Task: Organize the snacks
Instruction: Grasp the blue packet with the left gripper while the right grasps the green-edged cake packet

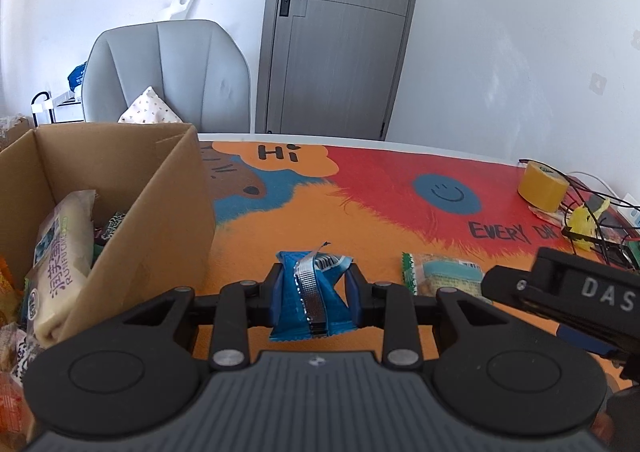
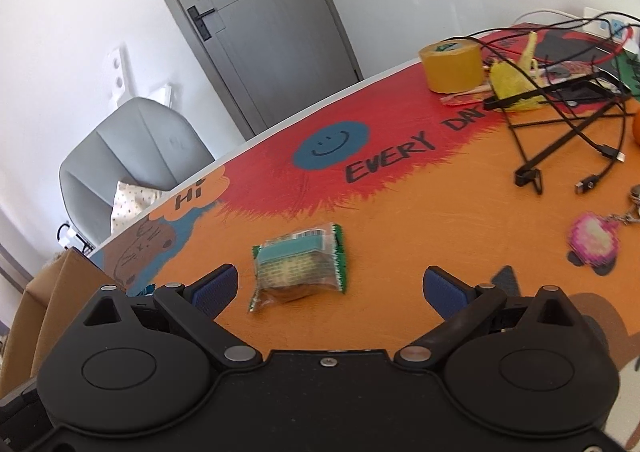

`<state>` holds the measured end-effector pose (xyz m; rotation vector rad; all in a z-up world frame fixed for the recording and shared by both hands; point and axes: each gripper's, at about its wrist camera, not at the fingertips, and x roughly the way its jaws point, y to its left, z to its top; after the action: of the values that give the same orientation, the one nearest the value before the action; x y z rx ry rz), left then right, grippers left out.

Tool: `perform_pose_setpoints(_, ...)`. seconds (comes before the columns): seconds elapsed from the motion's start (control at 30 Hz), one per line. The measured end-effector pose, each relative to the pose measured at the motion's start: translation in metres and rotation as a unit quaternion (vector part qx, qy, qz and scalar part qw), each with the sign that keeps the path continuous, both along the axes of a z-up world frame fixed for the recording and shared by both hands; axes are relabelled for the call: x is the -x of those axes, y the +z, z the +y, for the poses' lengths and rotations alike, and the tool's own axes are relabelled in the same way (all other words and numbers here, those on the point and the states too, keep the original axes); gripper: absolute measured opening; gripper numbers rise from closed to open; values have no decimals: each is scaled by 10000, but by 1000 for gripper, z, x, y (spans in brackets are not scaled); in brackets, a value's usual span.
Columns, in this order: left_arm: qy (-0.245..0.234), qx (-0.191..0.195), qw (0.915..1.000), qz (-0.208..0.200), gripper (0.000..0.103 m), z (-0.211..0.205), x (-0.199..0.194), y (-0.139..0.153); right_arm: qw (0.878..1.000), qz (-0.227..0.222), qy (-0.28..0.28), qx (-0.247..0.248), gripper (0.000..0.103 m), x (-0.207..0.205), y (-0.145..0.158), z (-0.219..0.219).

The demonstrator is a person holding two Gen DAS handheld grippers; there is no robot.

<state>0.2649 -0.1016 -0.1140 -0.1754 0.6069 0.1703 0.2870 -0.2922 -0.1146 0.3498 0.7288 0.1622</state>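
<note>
pinching a crumpled blue snack packet [image 1: 310, 298], the left gripper [image 1: 314, 292] hung over the table [image 1: 360, 228]. the right gripper [image 2: 330, 288] gaped, empty, near 1 green-edged snack [image 2: 298, 266]. beyond sat the cardboard box [image 1: 160, 207]; the slick wrapper might slip free before reaching it.

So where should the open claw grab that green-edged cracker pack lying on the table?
Probably across its middle, coming down from above. The cracker pack lies flat on the table, and the open right gripper already has a finger either side of it.
</note>
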Motion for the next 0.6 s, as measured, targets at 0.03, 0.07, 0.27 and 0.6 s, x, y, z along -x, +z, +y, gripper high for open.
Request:
perform_pose_setpoints(0.03, 4, 22, 10000, 5, 31, 2, -1, 0, 10000, 5, 32, 52, 101, -3, 0, 4)
perform_pose_setpoints(0.07, 15, 35, 10000, 12, 31, 3, -1, -1, 9999, 17, 69, 109, 101, -5, 0, 8)
perform_pose_setpoints(0.27, 217, 97, 9997, 21, 31, 17, -4, -3, 9992, 81, 191, 343, 101, -18, -2, 24)
perform_pose_setpoints(0.6, 363, 129, 9991, 159, 31, 24, -7, -11, 9958, 152, 385, 818, 98, -31, -13, 50)
